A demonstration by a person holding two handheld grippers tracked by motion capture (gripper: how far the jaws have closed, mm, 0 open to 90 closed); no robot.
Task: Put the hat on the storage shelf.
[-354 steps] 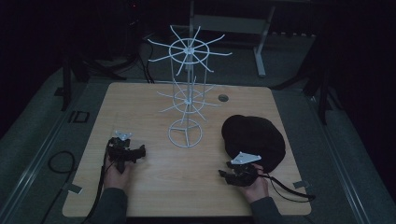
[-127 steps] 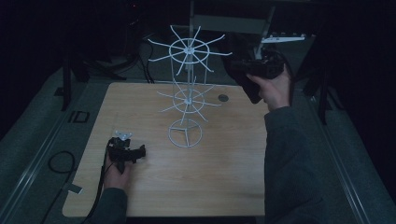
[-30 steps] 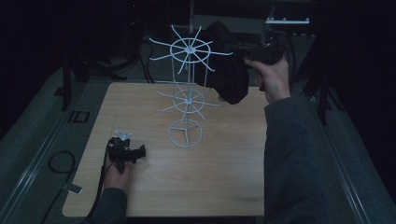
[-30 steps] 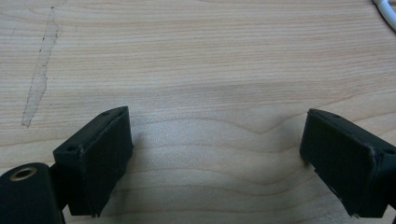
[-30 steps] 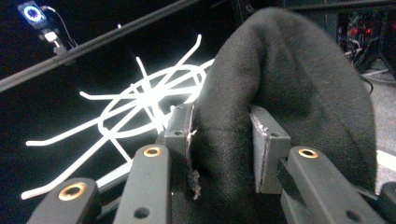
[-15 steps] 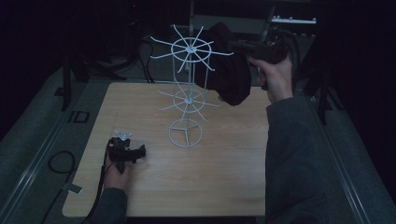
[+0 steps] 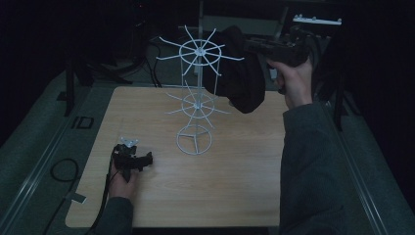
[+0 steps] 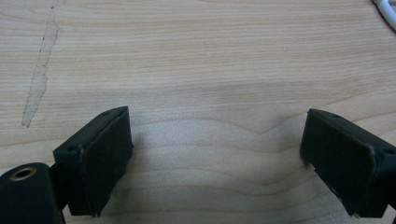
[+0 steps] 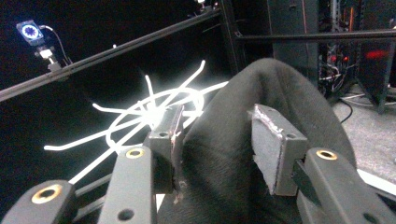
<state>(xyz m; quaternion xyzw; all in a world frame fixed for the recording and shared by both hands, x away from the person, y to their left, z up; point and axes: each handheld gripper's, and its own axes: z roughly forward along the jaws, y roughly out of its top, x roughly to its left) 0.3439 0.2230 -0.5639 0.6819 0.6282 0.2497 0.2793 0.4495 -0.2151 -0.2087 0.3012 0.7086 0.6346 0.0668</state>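
Note:
A white wire rack [image 7: 198, 51] with spoked hook tiers stands on the wooden table [image 7: 235, 166]. High at the back right, my right gripper [image 7: 250, 46] is shut on a black hat [image 7: 240, 81]. The hat hangs against the right-hand hooks of the top tier. In the right gripper view the jaws pinch a fold of the hat [image 9: 275, 88], with the gripper [image 9: 215, 135] just right of the glowing top ring of the rack [image 9: 154, 109]. My left gripper [image 7: 146, 159] rests on the table at the front left. It stands open [image 8: 215, 149] over bare wood.
A black cable [image 7: 58, 171] loops on the floor left of the table. A white metal frame [image 7: 318, 20] stands behind the table at the back right. A bit of white wire [image 8: 385, 9] crosses the top right corner of the left gripper view.
My right gripper has carried the black hat leftward, up against the rack's top tier. The left gripper has stayed where it was.

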